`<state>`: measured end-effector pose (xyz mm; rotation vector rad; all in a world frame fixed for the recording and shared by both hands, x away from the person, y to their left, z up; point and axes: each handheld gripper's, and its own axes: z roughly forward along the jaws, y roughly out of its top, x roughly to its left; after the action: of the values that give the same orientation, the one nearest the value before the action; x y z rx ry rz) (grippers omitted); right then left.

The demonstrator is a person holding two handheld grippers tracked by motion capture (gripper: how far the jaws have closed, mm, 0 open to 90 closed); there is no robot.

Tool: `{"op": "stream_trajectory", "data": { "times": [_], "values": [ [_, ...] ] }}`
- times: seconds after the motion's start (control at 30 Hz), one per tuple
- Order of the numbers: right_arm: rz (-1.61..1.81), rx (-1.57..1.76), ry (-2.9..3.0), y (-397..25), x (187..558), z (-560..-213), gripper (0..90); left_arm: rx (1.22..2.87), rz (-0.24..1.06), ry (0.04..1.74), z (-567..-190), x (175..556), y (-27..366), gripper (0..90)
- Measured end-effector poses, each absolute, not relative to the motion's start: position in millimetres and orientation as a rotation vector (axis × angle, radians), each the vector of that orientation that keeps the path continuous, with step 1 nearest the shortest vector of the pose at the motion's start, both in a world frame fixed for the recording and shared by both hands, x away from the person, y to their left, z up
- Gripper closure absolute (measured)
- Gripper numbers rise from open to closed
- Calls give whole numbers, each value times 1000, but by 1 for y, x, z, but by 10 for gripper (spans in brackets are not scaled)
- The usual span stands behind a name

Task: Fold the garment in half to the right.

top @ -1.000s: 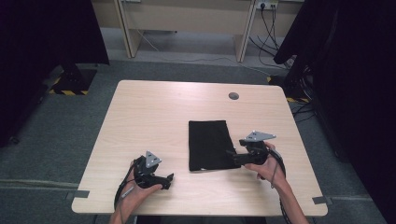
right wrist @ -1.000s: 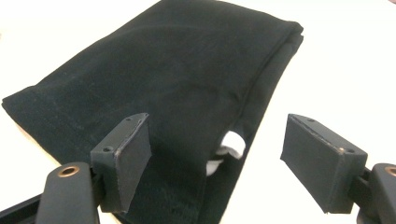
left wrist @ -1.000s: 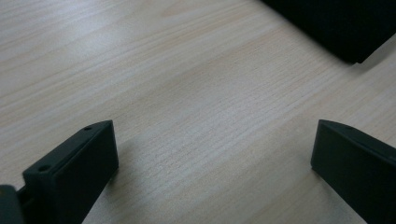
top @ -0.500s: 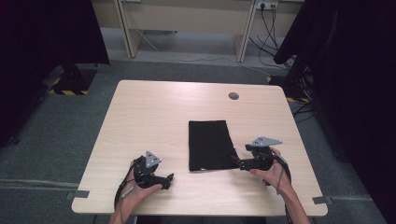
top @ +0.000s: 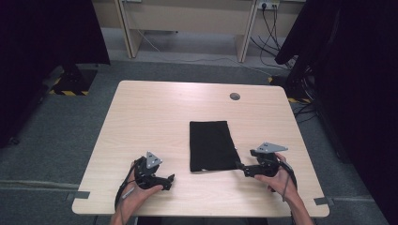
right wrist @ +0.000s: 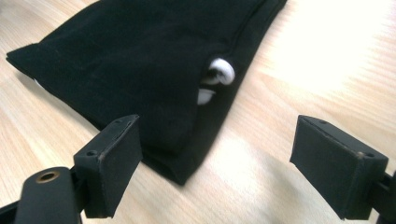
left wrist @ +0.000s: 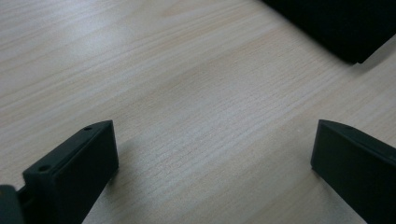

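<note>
— seen from the high view, where does the black cloth (top: 211,146) lie?
— flat on the pale wooden worktop (top: 159,117), a little right of the middle and toward the near edge. the right gripper (top: 240,167) sits at the cloth's near right corner, its tips just at the edge, held in a hand (top: 277,176). the left gripper (top: 170,178) rests near the front edge, well apart from the cloth

— and the left gripper view?
— its fingers (left wrist: 74,175) stand wide apart over bare wood, with one corner of the cloth (left wrist: 336,25) far off at the top right

— what about the right gripper view?
— the fingers (right wrist: 114,161) are spread wide, holding nothing. the cloth's (right wrist: 140,65) near corner lies between them, closer to the left one. something small and white (right wrist: 217,77) peeks out from a fold at the cloth's edge; i cannot tell what it is
</note>
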<state>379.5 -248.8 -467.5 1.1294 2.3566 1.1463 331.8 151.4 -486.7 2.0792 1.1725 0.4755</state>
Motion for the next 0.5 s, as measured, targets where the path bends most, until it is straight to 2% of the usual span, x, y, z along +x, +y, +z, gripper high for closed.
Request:
{"op": "stream_trajectory", "data": {
  "times": [0.5],
  "values": [
    [1074,1182,2347,-268,364,-474,167,2080,476,1173,-487,332,151,0]
  ]
}}
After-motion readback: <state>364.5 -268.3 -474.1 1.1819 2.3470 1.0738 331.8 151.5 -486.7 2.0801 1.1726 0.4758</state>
